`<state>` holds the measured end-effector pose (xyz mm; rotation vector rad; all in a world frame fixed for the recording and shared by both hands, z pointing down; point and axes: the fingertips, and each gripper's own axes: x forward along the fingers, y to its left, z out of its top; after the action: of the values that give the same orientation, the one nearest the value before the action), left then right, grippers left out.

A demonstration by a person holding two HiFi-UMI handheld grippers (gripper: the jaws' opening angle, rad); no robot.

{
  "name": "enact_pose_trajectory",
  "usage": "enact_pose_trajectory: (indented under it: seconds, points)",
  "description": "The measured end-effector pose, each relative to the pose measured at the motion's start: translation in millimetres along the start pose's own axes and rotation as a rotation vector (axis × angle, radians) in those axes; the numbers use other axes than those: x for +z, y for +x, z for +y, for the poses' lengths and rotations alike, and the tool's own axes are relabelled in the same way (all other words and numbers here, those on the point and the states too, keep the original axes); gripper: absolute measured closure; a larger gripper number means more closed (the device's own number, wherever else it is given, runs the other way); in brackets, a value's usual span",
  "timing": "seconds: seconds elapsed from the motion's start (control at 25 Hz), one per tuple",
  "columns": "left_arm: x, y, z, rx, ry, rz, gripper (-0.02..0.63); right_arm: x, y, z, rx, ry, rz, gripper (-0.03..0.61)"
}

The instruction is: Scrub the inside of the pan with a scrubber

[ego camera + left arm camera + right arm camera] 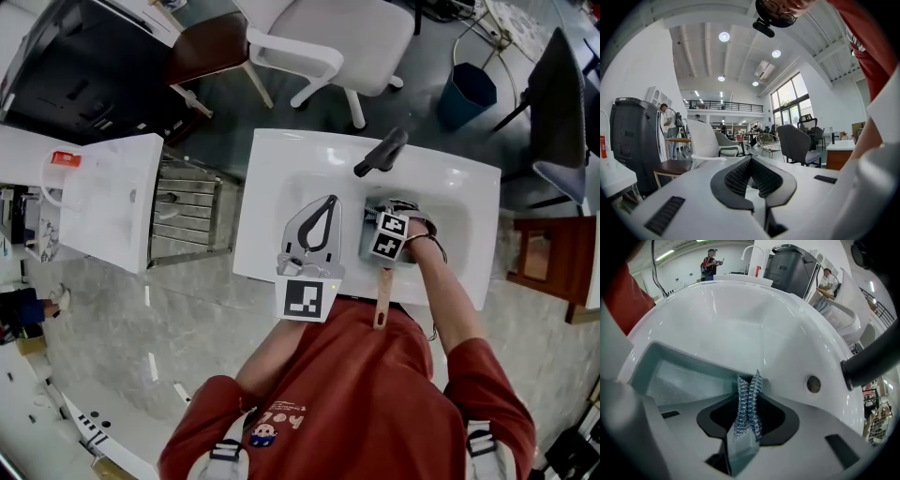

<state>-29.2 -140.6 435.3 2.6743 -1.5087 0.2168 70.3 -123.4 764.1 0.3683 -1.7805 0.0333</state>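
Person in a red shirt stands at a white sink [281, 169], seen from above. R gripper [751, 380] is down inside the sink's basin, jaws clamped on a glittery steel-mesh scrubber [746, 411] that pokes out past the tips. The pan [367, 246], a grey-teal squarish one, sits in the basin directly under and ahead of that gripper. In the right gripper view its floor spreads out to the left of the scrubber [670, 376], close by; actual contact can't be told. Pan's wooden handle [382, 298] runs from the basin over the sink's front edge toward the person, so that's the long axis. L gripper [328, 202] lies on the sink's flat rim left of the basin, jaws together w/ nothing between, apart from the pan. R is clearly the nearer one, so the scrub stroke likely falls to it.
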Motion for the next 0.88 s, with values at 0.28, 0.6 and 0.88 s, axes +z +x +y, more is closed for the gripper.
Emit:
enact_pose_trajectory:
  seconds: [0.28, 0.6, 0.88]
  points:
    - [2.7, -2.6, 0.6, 0.004, -0.003, -0.009, 0.603, -2.2, -7.7, -6.4, -0.037, 0.066, -0.023, 0.448]
    - [2.2, -5.7, -0.8, -0.003, -0.001, -0.008, 0.603, 5.5, -74.6, 14.9, 0.185, 0.088, -0.046, 0.445]
    - [5.7, -5.6, -5.7, -0.017, 0.01, -0.017, 0.603, -1.9, -112.1, 53.8, 0.413, 0.071, -0.001, 0.443]
